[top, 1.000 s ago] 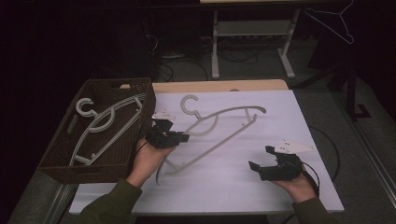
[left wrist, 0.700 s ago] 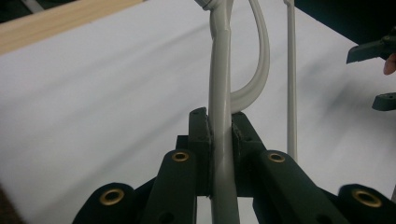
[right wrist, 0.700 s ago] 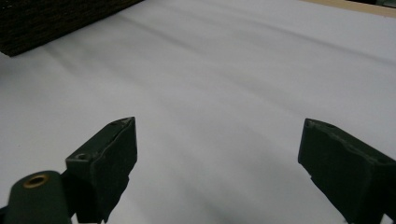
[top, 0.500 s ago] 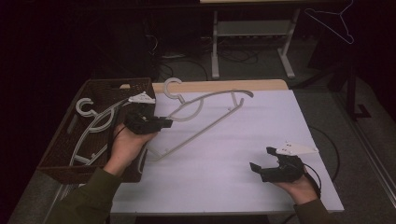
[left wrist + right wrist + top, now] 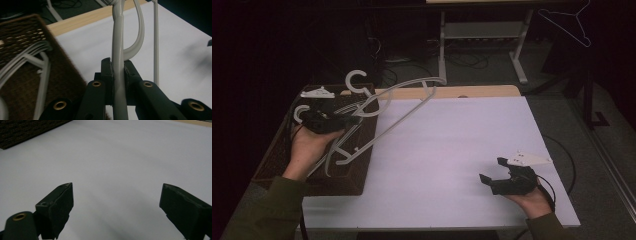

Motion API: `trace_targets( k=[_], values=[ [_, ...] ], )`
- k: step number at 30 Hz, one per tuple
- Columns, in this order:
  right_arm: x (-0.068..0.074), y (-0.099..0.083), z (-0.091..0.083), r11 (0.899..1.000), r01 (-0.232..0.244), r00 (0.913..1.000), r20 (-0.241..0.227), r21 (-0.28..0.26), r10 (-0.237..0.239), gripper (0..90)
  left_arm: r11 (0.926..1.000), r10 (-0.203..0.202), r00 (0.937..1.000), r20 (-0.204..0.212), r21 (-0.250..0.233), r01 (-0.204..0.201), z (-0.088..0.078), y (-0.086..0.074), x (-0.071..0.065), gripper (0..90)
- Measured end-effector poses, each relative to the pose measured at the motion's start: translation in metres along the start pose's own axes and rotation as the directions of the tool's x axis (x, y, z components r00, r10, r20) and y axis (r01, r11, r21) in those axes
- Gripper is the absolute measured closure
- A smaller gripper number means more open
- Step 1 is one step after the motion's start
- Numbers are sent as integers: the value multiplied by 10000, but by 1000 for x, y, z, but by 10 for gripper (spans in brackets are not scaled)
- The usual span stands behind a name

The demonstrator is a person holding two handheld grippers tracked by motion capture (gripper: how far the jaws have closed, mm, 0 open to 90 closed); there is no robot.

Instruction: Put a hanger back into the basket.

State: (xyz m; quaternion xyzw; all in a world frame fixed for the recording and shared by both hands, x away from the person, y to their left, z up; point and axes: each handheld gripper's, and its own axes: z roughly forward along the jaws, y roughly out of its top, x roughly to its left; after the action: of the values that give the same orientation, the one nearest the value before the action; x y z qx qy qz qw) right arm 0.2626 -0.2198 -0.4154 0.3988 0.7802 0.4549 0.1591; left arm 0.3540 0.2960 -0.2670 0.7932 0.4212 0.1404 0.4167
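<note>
My left gripper (image 5: 353,120) is shut on one arm of a pale grey plastic hanger (image 5: 412,107) and holds it in the air, tilted, above the right rim of a brown woven basket (image 5: 277,165). In the left gripper view the pads clamp the hanger's arm (image 5: 117,40), with the basket (image 5: 22,35) to the left. More grey hangers (image 5: 25,60) lie inside the basket. My right gripper (image 5: 492,170) rests low at the front right of the white table (image 5: 452,145). Its jaws stand wide apart (image 5: 115,205) with nothing between them.
A wooden strip (image 5: 462,92) runs along the table's far edge. Behind it stands a white-legged frame (image 5: 442,45) among floor cables. A thin wire hanger (image 5: 567,22) hangs at the back right. The basket's corner (image 5: 25,130) shows far left in the right gripper view.
My left hand has carried the hanger up and to the left, from the middle of the table to above the basket. The right hand has stayed where it was.
</note>
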Motion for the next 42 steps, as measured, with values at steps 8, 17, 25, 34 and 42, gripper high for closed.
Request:
trace_targets(
  k=[8, 17, 25, 34, 42],
  values=[
    [0, -1, 1, 10000, -43, 10000, 9, 61, 43, 117, 9997, -261, 9970, -729, -12, 261, -24, -10, 37, 817],
    [0, -1, 2, 10000, -54, 10000, 17, 78, 54, 117, 9970, -766, 9829, -1674, -28, 772, -49, -26, 78, 817],
    [-1, -1, 2, 9999, -53, 10000, 62, 88, 52, 117, 9951, -983, 9692, -2257, -98, 986, -67, -40, 108, 817],
    [-2, -1, 1, 9999, -90, 9999, 97, 90, 89, 117, 9921, -1095, 9509, -2894, 276, 1227, -73, -55, 131, 817],
    [-2, -2, 2, 9999, -127, 9999, 119, 96, 126, 117, 9910, -752, 9486, -3075, 829, 1055, -65, -61, 135, 817]
  ],
)
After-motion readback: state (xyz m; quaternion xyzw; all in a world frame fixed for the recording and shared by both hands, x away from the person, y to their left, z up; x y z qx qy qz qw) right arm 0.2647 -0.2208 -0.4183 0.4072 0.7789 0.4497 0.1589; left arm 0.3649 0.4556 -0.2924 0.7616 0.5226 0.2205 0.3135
